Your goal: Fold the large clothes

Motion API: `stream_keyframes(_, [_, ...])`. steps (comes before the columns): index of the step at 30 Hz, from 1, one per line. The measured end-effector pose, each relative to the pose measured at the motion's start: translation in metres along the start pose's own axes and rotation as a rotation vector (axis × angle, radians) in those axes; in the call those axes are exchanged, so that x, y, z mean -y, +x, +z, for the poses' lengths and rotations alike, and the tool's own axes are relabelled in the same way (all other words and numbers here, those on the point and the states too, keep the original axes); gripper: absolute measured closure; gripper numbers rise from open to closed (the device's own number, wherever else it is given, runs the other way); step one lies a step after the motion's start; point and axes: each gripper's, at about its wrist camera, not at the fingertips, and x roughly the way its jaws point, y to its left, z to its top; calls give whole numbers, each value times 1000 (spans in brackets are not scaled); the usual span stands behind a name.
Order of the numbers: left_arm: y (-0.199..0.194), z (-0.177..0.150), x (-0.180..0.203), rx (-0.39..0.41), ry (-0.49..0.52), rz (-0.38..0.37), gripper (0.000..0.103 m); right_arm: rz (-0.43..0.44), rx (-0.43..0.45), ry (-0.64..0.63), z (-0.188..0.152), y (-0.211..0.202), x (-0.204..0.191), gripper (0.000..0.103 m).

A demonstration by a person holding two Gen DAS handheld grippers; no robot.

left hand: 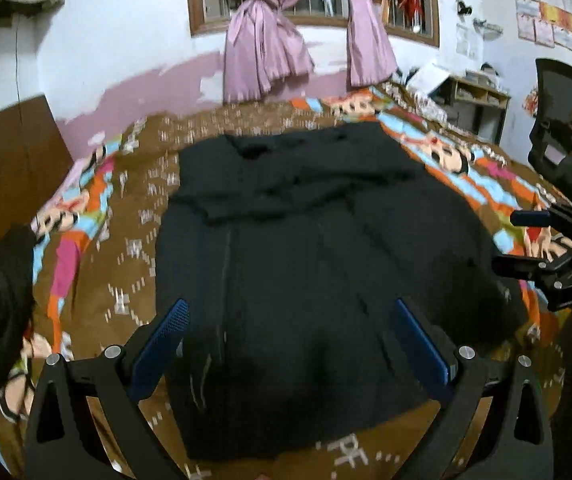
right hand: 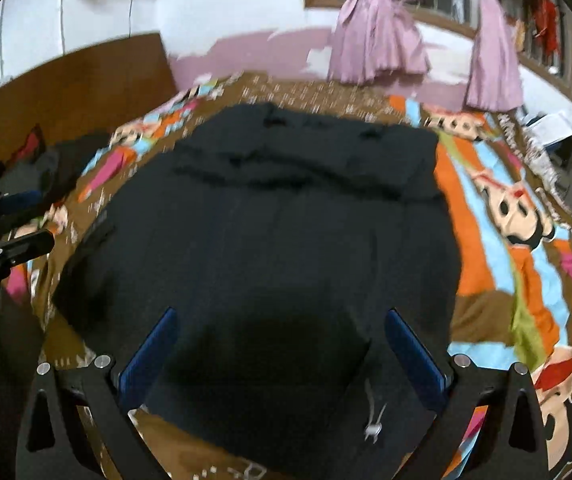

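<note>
1. Left gripper (left hand: 290, 312): blue-padded fingers spread wide, nothing between them. It hangs above the near part of the dark garment (left hand: 306, 264), not touching the cloth as far as the blur allows.
2. Right gripper (right hand: 280, 320): fingers likewise wide apart and holding nothing, poised over the near hem of the same garment (right hand: 270, 240). In the left wrist view it shows at the right edge, beside the garment's right side (left hand: 526, 240); whether it touches the cloth there cannot be told.
3. Garment: black or very dark navy, spread over the middle of the bed (left hand: 98, 280), hem toward the near edge, collar end toward the far edge by the wall. A layer is folded across its upper part, leaving a ridge running side to side.
4. A small pale zipper pull or tag (right hand: 372, 432) lies on the cloth near the hem, close to the right gripper's right finger.
5. Bedcover: brown with bright cartoon panels, exposed on both sides of the garment.
6. A dark pile of other clothing (right hand: 42, 168) sits near the bed's left edge by the wooden headboard (right hand: 70, 80).
7. Pink curtains (left hand: 266, 52) hang knotted at the window beyond the far edge. A black office chair (left hand: 566, 120) stands off the right edge.
</note>
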Motion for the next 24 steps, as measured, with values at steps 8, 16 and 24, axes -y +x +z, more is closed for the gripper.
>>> stream_keyframes(8, [30,-40,0,-262,-16,-88,4,67,-180,-86,-29,27,-19,0])
stream_keyframes(16, [47,-62,-1,-354,-33,-49,4,103,-274,-186,-46,43,-41,0])
stream_keyframes(24, [51,-70,-4,-382,-51,-36,4,74,-336,-214,-51,55,-45,0])
